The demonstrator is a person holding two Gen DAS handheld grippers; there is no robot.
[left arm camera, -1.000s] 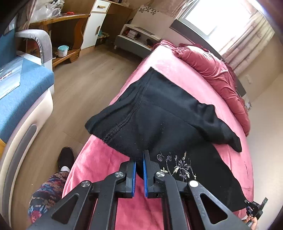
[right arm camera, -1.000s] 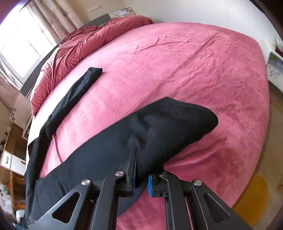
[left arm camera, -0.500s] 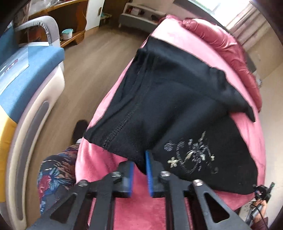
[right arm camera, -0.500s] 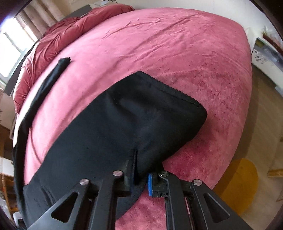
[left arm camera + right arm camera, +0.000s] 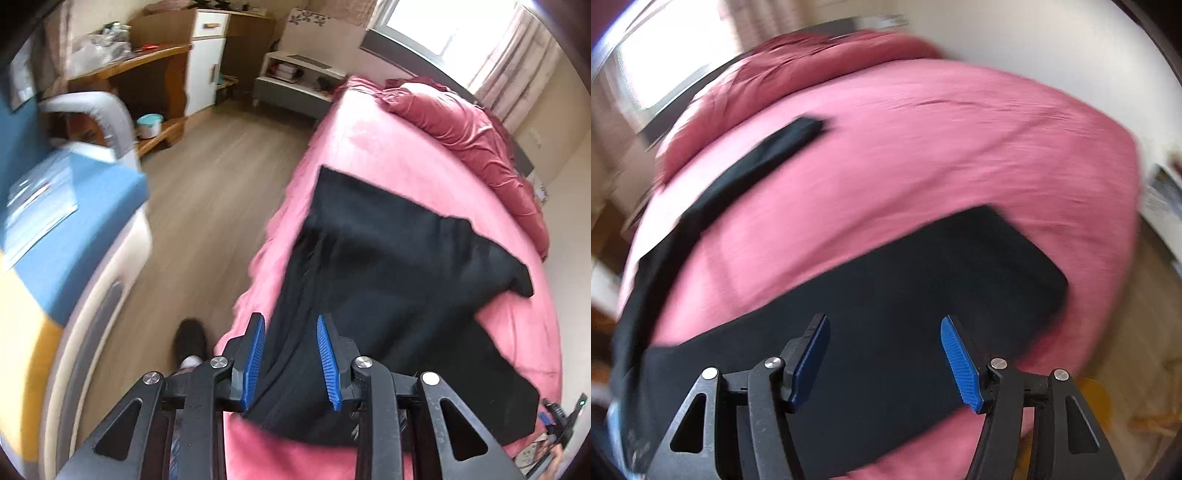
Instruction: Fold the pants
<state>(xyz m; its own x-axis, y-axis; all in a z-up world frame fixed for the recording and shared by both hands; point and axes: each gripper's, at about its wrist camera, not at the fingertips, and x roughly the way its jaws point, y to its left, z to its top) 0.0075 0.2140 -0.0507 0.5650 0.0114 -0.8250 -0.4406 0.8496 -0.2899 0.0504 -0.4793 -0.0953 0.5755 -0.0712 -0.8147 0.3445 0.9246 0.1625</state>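
On the plush pink bedspread [image 5: 388, 155], soft black cloth pants [image 5: 388, 266] lie folded; left gripper [image 5: 291, 360] and right gripper [image 5: 884, 360] are both opening, pads clear of the fabric.

The left gripper [image 5: 290, 360], black with ribbed blue pads, angles down over the black pants [image 5: 388, 280], jaws opening, cloth in the gap but unpressed. The matching right gripper [image 5: 885, 363] angles down over the pants too, jaws opening wider, holding nothing.

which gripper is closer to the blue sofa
Left. The left gripper is at the bed edge facing the blue sofa across the floor; the right gripper views only black pants and bed.
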